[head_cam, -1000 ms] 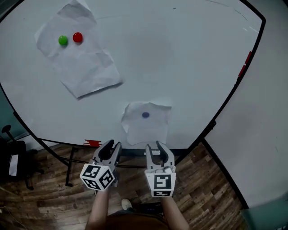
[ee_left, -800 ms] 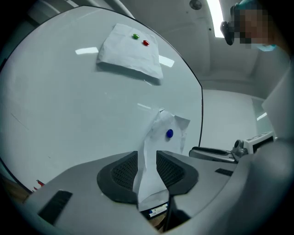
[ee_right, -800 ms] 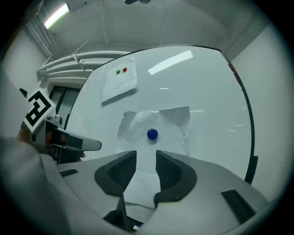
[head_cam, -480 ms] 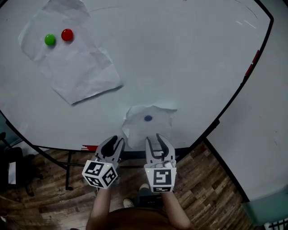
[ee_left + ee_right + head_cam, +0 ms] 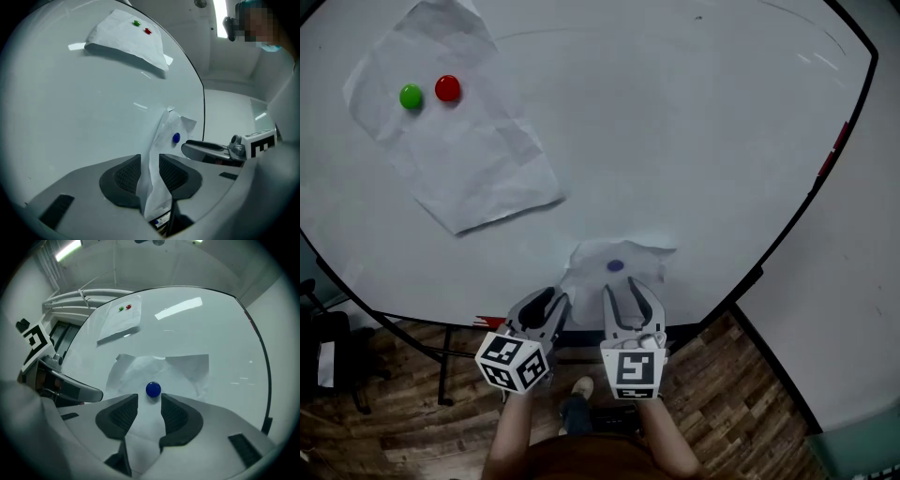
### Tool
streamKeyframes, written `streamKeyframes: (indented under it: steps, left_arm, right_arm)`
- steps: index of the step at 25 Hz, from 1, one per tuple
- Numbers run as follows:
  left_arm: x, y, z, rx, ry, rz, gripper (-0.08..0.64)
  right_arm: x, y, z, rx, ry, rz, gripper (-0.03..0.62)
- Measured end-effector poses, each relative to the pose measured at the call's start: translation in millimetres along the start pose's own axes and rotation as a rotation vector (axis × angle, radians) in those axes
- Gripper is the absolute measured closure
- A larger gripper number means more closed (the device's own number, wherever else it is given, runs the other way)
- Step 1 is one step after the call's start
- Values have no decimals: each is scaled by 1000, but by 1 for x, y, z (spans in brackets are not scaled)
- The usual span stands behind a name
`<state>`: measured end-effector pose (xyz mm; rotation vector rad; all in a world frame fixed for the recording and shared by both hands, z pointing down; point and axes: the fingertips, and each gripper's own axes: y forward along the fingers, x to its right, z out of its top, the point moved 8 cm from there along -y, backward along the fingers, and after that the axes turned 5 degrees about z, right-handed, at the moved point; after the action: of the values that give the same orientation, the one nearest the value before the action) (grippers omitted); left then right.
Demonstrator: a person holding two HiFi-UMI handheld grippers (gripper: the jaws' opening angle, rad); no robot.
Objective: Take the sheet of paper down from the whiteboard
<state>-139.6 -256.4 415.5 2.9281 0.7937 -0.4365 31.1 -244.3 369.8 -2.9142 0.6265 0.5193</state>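
Both tools sit jaws-apart at the small crumpled sheet (image 5: pixel 592 272) pinned low on the whiteboard (image 5: pixel 675 141) by a blue magnet (image 5: pixel 615 266): left gripper (image 5: pixel 150 161) straddles its edge unpinched (jaws eased in slightly), right gripper (image 5: pixel 149 401), just opened wider, faces the magnet dead ahead.

**Camera placement: three views**

The head view is taken from above and behind the left gripper (image 5: pixel 546 303) and the right gripper (image 5: pixel 624 292). It faces steeply down onto the whiteboard (image 5: pixel 675 141) and the wooden floor (image 5: pixel 722 412).

The left gripper view is taken along its own jaws, close in and nearly edge-on to the small sheet (image 5: pixel 159 145). The right gripper view is aimed more squarely at that sheet, with the blue magnet (image 5: pixel 153 389) just beyond its jaws.

The magnet, the small sheet and the larger sheet (image 5: pixel 459 150) are shared by all three views.
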Motion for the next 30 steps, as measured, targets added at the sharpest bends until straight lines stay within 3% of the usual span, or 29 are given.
streamKeyframes:
  steps: [9,19,30]
  left_arm:
    - [-3,22,-2,-16,14,-35,468]
    - [-6,28,-3,3,-7,-49,504]
    - [-11,28,-3,29,-162,-65,537]
  right_arm:
    - [9,18,12,66,-35,-30,428]
    - [2,30,13,86,-178,-77,460]
    - [5,28,13,79,-144,-51,459]
